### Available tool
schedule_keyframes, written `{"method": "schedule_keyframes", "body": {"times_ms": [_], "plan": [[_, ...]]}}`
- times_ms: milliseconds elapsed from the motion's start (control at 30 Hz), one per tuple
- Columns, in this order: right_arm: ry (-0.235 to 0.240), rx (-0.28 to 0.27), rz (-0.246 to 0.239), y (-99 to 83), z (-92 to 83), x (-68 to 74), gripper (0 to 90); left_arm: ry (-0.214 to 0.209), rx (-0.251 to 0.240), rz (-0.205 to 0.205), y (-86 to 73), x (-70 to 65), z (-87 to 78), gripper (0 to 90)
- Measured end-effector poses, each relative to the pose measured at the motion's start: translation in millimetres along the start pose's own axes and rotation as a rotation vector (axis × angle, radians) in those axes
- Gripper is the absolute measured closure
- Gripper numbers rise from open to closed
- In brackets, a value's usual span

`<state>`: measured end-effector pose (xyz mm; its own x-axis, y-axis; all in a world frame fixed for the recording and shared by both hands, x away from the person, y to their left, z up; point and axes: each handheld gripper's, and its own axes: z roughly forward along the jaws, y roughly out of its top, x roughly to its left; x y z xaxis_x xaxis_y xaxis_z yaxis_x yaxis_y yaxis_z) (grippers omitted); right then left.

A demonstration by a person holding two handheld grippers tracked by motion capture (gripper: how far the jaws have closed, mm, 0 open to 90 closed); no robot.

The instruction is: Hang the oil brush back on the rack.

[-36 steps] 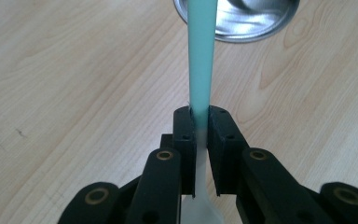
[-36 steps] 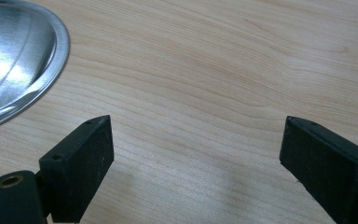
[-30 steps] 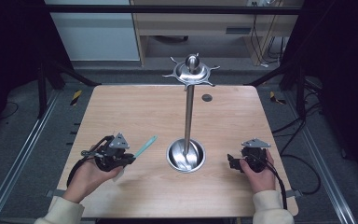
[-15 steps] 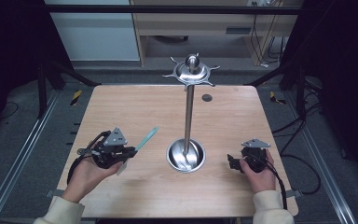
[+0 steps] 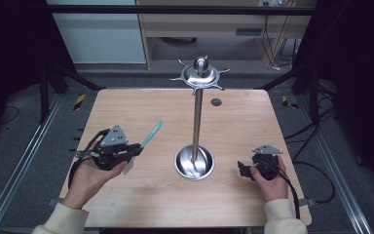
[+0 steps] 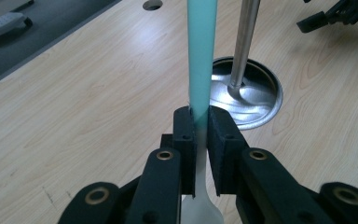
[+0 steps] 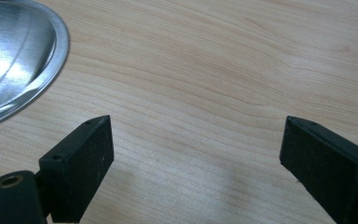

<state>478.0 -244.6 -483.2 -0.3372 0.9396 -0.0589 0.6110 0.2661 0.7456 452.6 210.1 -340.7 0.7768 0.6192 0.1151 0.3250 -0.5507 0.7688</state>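
Wood makes up the big tabletop [image 5: 141, 204], and most of it is bare, with lots of free room along the near edge and by the far left corner. Near the middle stands a tall shiny metal stand [image 5: 197, 112], with a round dish base [image 5: 194, 163] and a ring of little hooks [image 5: 200, 75] at the top; in the left gripper view its pole is cut off at the top, and in the right gripper view just a piece of the dish rim [image 7: 23, 56] peeks in at the top left corner. A small round hole [image 5: 216, 102] sits near the far edge. The left gripper [image 5: 126, 151] is over the left side of the tabletop, and its jaws are squeezed tight on a thin spatula [image 6: 200, 56] with a teal handle. The handle points up toward the stand, and its tip runs off the top of the left gripper view. The pale end [image 6: 203, 205] of the spatula hides low between the jaws, so its shape is hard to make out. The right gripper [image 7: 196, 158] sits low by the right edge, near the dish, with its jaws spread wide and bare wood between them.
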Motion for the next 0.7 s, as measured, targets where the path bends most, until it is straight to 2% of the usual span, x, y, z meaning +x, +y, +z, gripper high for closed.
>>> {"method": "schedule_keyframes", "body": {"times_ms": [267,467,700], "plan": [[-0.001,0.003,0.001,-0.2,0.1,0.0,10.4,0.011,-0.070,-0.010,6.2,-3.7,-6.0,82.0],[0.001,0.008,0.002,-0.3,0.8,0.9,10.4,0.025,-0.089,-0.004,10.5,-5.6,-10.9,82.0],[0.003,0.009,0.008,-0.6,0.7,0.6,10.4,0.037,-0.139,-0.011,17.7,-6.6,-17.3,82.0]]}}
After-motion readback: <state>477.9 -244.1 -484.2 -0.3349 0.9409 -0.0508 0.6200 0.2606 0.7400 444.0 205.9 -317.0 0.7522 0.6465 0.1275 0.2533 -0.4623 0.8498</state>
